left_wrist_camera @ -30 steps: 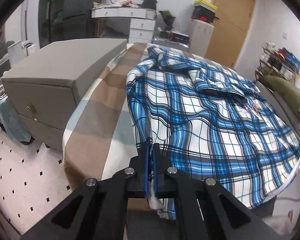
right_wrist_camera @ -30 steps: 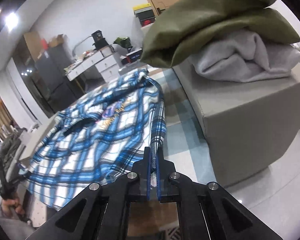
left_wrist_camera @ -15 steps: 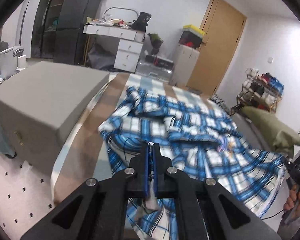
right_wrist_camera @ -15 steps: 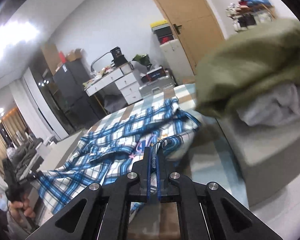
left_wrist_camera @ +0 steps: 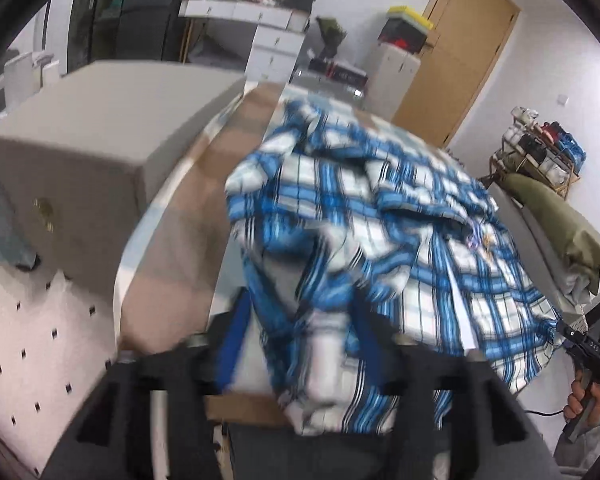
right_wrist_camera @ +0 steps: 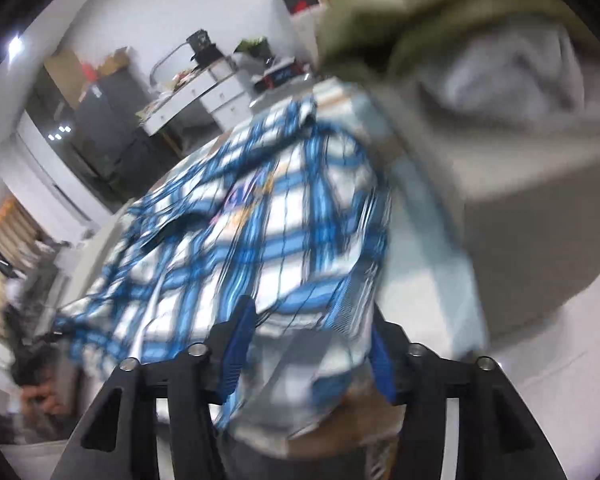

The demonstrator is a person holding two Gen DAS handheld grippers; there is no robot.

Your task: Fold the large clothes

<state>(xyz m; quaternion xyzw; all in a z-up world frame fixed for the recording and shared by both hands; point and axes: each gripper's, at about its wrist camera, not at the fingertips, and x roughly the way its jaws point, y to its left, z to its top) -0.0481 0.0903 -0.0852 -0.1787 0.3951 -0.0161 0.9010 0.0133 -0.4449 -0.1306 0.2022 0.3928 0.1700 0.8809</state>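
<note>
A blue and white plaid shirt lies spread on a bed with a beige and pale blue checked cover. My left gripper is at the shirt's near hem. Its jaws are opening, and the bunched hem lies loose between the blue pads without being pressed. In the right wrist view the same shirt fills the middle. My right gripper is at the opposite end of the hem. Its jaws are opening too, with cloth sagging free between the pads. Both views are blurred by motion.
A grey box stands left of the bed. Another grey box on the right carries an olive garment and a grey one. White drawers, a wooden door and a rack line the far wall. A person's hand shows.
Both grippers were shut on the shirt's hem and held it up off the bed. Now both stand apart and the hem hangs slack between the pads, with the shirt lying on the bed.
</note>
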